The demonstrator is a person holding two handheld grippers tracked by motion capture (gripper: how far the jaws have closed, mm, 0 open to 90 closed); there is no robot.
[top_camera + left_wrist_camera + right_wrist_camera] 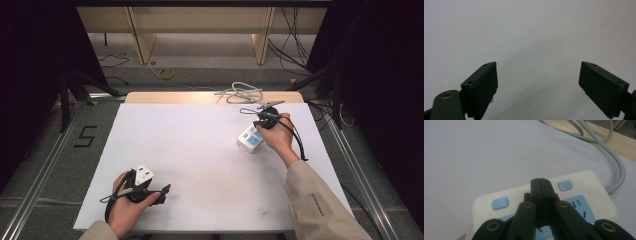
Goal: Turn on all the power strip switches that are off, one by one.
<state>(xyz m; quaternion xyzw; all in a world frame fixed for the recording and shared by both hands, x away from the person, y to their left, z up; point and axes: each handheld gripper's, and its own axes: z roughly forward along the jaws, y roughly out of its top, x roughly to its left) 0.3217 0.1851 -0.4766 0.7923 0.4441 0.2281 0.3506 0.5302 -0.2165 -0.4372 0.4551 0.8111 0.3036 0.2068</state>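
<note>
Pressing the middle switch of the power strip [544, 202] is the step in hand, judged from the right tongs [540, 185], whose jaws are fully closed on nothing and whose joined tip rests over the middle switch, between the two visible blue switches [500, 203]. A small red indicator glows just beside the tip. The power strip lies on the white table [200, 150] toward its far right, with its grey cord [616, 167] trailing off to the wooden far edge.

Risk: the closed tip is narrow, so a push off the switch's centre may slide it onto the casing or the sockets below. Risk: the strip is not held down, so a slanted push may skate it across the table.

The right hand [277, 135] reaches forward, tongs angled down onto the strip. The left hand [131, 197] rests on the near left of the table, well apart, with the left tongs [537, 85] spread wide and empty over bare surface.
</note>
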